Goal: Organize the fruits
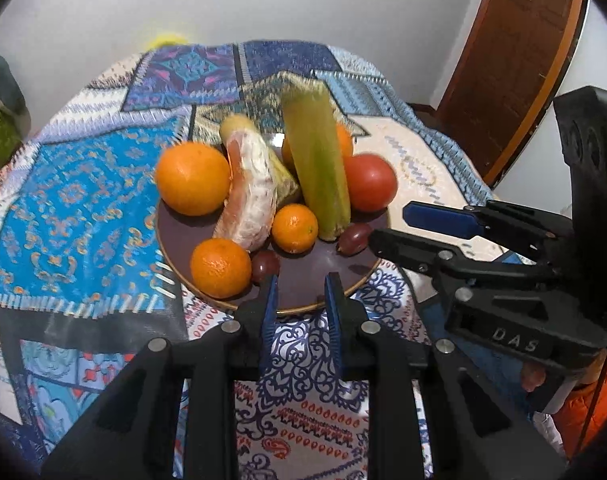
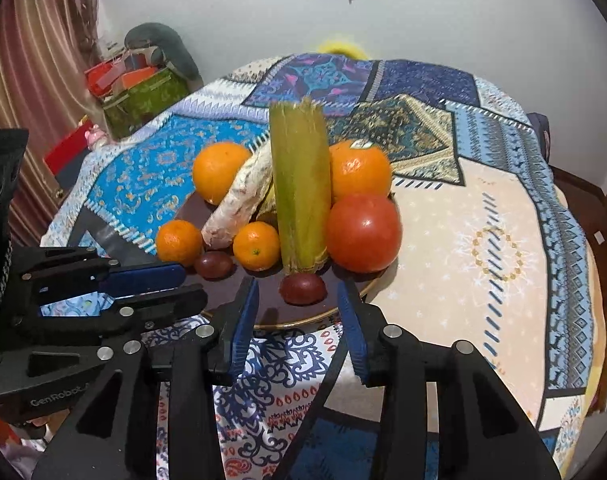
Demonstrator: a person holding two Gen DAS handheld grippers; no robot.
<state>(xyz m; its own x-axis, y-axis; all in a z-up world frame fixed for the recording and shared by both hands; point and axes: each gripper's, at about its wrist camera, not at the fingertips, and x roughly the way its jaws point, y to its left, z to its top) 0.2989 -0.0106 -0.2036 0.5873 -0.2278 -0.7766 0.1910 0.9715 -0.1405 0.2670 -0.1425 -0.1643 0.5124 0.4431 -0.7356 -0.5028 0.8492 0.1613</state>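
A dark plate (image 1: 303, 280) (image 2: 271, 308) on the patterned cloth holds oranges (image 1: 193, 178) (image 2: 359, 168), small mandarins (image 1: 220, 267) (image 2: 257, 245), a peeled pomelo piece (image 1: 249, 192) (image 2: 239, 204), a green cane stalk (image 1: 315, 160) (image 2: 301, 188), a red tomato (image 1: 369, 182) (image 2: 363, 232) and dark grapes (image 1: 353, 238) (image 2: 302, 288). My left gripper (image 1: 301, 294) (image 2: 191, 286) is open and empty at the plate's near rim. My right gripper (image 2: 301, 316) (image 1: 387, 226) is open and empty, just before a grape.
The round table's patterned cloth (image 2: 483, 240) spreads right of the plate. Boxes and a bag (image 2: 139, 88) stand at the far left. A wooden door (image 1: 515, 52) is at the right. A white wall lies behind.
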